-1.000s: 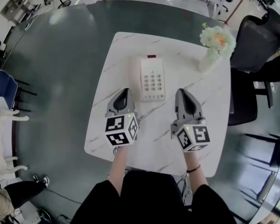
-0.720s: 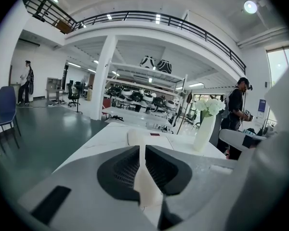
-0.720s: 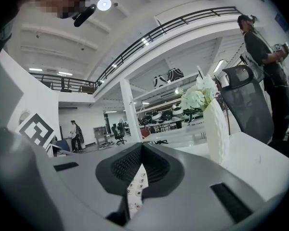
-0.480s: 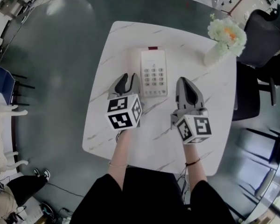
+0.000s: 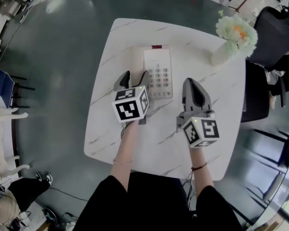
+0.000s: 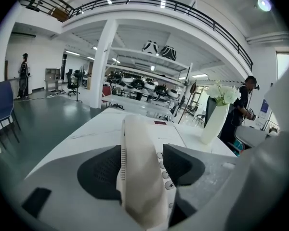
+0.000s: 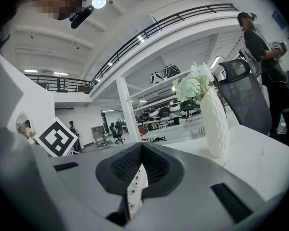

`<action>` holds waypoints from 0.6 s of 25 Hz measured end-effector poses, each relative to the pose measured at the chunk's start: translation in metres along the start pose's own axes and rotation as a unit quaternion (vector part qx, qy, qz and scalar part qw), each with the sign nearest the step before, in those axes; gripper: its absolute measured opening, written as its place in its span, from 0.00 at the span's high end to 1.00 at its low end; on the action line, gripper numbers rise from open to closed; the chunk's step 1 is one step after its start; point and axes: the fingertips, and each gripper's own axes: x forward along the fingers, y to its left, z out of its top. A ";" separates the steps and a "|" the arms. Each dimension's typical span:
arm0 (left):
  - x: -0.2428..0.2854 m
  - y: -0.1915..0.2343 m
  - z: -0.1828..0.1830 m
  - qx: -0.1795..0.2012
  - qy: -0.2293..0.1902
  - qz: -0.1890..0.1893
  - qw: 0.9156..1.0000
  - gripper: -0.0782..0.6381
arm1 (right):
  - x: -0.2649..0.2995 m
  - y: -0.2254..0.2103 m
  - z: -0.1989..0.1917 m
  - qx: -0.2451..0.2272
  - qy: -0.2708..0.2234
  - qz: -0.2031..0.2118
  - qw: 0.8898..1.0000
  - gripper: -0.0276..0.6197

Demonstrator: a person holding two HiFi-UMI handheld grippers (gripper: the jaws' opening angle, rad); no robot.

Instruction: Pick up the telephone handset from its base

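A cream telephone base (image 5: 159, 73) with a keypad lies in the middle of the white marble table (image 5: 183, 42). Its cream handset (image 5: 136, 61) rests along the base's left side. My left gripper (image 5: 133, 78) is down at the near end of the handset, one jaw on each side. Its jaws are opening. In the left gripper view the handset (image 6: 137, 177) runs up between the dark pads (image 6: 98, 177), which do not press on it. My right gripper (image 5: 191, 83) hovers just right of the base with its jaws together and nothing held. A strip of keypad (image 7: 135, 186) shows past them.
A white vase of pale flowers (image 5: 229, 37) stands at the table's far right corner. A black office chair (image 5: 274, 32) is beyond it and a blue chair (image 5: 2, 88) is off to the left on the grey floor. People stand far off in the hall.
My left gripper has moved forward and down to the handset, and its jaws have spread from shut to wide around it. The right gripper has hardly shifted.
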 end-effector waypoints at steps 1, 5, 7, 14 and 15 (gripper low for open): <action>0.002 0.000 0.000 0.001 0.002 0.001 1.000 0.54 | 0.000 -0.001 -0.001 0.001 0.001 0.000 1.000 0.97; 0.010 0.002 -0.002 0.011 0.016 0.010 1.000 0.54 | 0.000 -0.001 -0.004 0.006 0.004 -0.004 1.000 0.97; 0.012 0.003 -0.003 0.020 0.024 0.016 0.999 0.54 | 0.000 -0.001 -0.005 0.007 0.005 -0.003 1.000 0.97; 0.018 0.004 -0.006 0.037 0.041 0.038 0.998 0.55 | -0.002 -0.006 -0.007 0.008 0.005 -0.005 1.000 0.97; 0.018 0.004 -0.006 0.037 0.043 0.041 0.998 0.56 | -0.002 -0.006 -0.007 0.008 0.006 -0.006 1.000 0.97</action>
